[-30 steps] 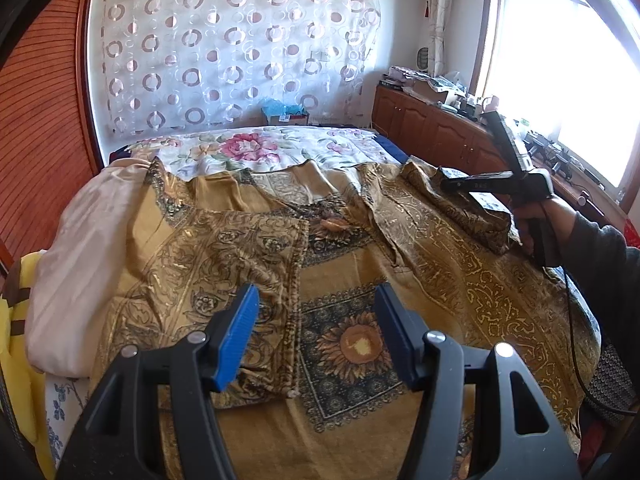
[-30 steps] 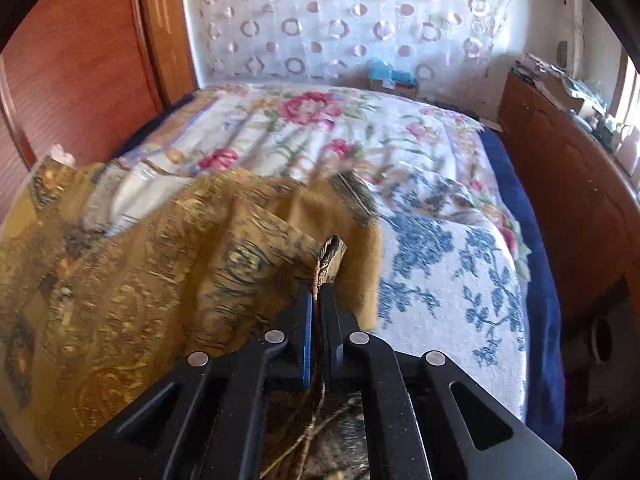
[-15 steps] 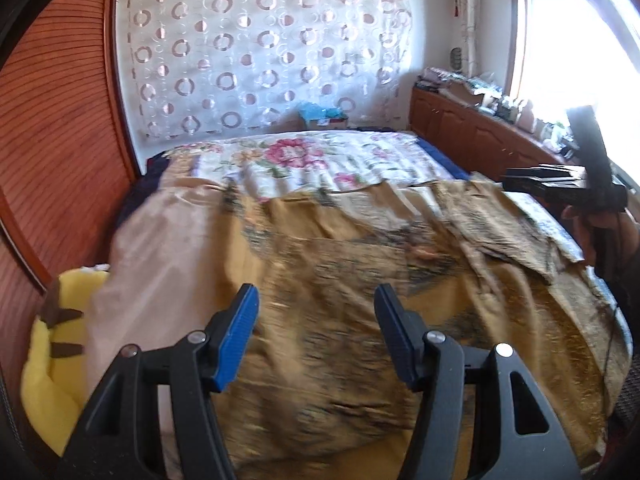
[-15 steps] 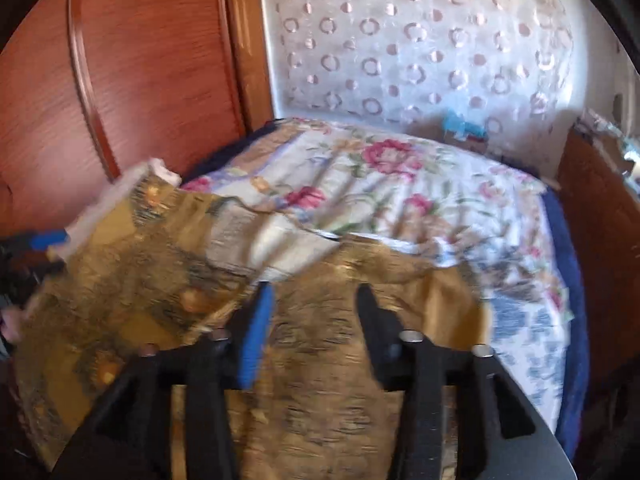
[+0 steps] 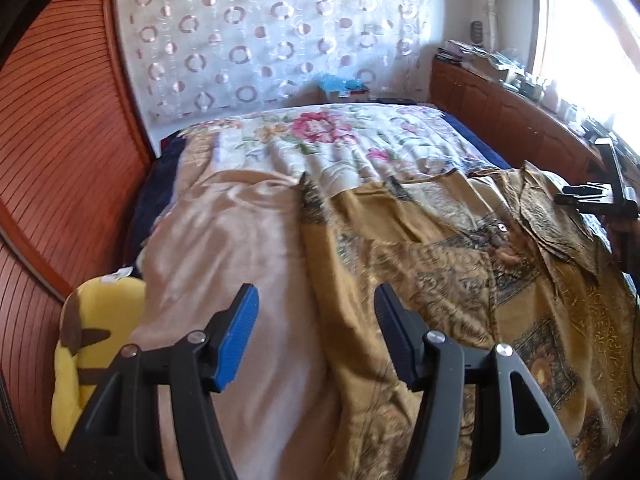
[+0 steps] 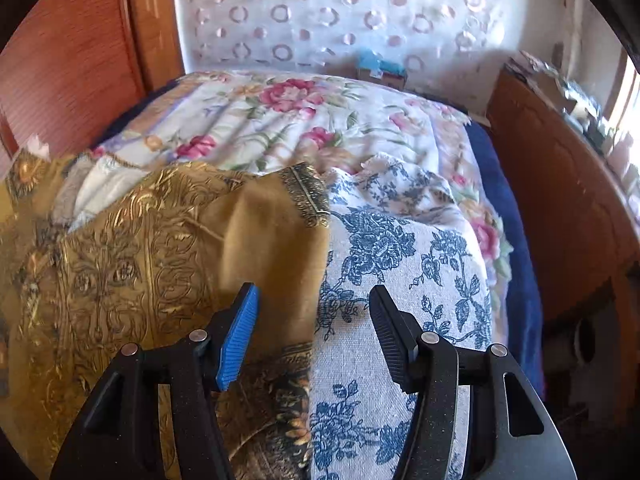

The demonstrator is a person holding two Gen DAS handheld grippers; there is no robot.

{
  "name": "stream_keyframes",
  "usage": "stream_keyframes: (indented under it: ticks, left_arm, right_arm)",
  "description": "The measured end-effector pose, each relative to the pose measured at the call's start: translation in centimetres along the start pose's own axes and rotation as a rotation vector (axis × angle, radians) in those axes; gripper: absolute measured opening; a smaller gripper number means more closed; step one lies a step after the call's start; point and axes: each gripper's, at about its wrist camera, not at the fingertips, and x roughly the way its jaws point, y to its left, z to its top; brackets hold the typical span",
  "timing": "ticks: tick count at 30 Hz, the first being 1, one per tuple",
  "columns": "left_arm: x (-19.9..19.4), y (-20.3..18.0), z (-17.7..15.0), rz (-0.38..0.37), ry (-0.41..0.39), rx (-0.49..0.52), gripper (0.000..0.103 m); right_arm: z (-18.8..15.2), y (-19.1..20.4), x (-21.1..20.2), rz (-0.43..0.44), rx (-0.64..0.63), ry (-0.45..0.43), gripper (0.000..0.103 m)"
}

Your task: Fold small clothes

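Note:
A mustard-gold patterned shirt (image 5: 460,280) lies spread on the bed, its right side folded over. In the right wrist view its folded edge (image 6: 168,240) lies at the left, over the blue floral sheet (image 6: 400,248). My left gripper (image 5: 316,316) is open and empty, hovering over the shirt's left edge and a beige cloth (image 5: 228,248). My right gripper (image 6: 312,320) is open and empty above the shirt's right edge; it also shows at the right edge of the left wrist view (image 5: 592,196).
A yellow plush toy (image 5: 92,336) sits at the bed's left edge by the wooden wall (image 5: 52,152). A pink floral bedspread (image 5: 328,136) covers the far bed. A wooden cabinet (image 5: 500,108) runs along the right under the window. A blue box (image 6: 380,68) stands by the curtain.
My right gripper has opened and let go of the shirt's edge, which now lies folded over. My left gripper has swung left toward the beige cloth and plush toy.

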Motion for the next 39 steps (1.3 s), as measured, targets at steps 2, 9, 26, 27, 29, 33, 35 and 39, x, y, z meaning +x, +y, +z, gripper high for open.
stream_keyframes:
  ticks: [2,9,26,27,29,33,35,39]
  left_arm:
    - [0.5,-0.5,0.5,-0.005,0.008,0.016,0.059]
    - [3.7,-1.1,2.6,0.008,0.09,0.041,0.049]
    - [4.0,3.0,2.8,-0.002,0.063,-0.042,0.003]
    - [4.0,3.1,2.7,-0.009,0.057,-0.048,0.003]
    - [3.9,3.3,2.5,-0.023,0.048,-0.058,0.003]
    - [3.2,2.6,2.3,-0.051,0.023,-0.054,0.003]
    - [2.4,2.1,2.2,-0.073,0.002,-0.048,0.003]
    - [0.0,1.0,1.8,-0.094,-0.053,-0.05,0.002]
  right_arm:
    - [-0.1,-0.4,0.1,0.012,0.017,-0.009,0.059]
    - [-0.5,-0.7,0.1,0.017,0.028,-0.038,0.06]
    - [-0.5,-0.8,0.2,0.017,0.023,-0.036,0.061]
    - [-0.5,-0.7,0.2,0.02,0.022,-0.034,0.061]
    - [-0.2,-0.8,0.4,0.029,0.009,-0.021,0.061]
    - [1.1,-0.7,1.1,0.047,-0.015,0.007,0.051]
    - [1.7,-0.1,1.3,0.075,-0.035,0.018,0.029]
    - [1.7,2.0,1.0,0.044,-0.094,0.013,0.002]
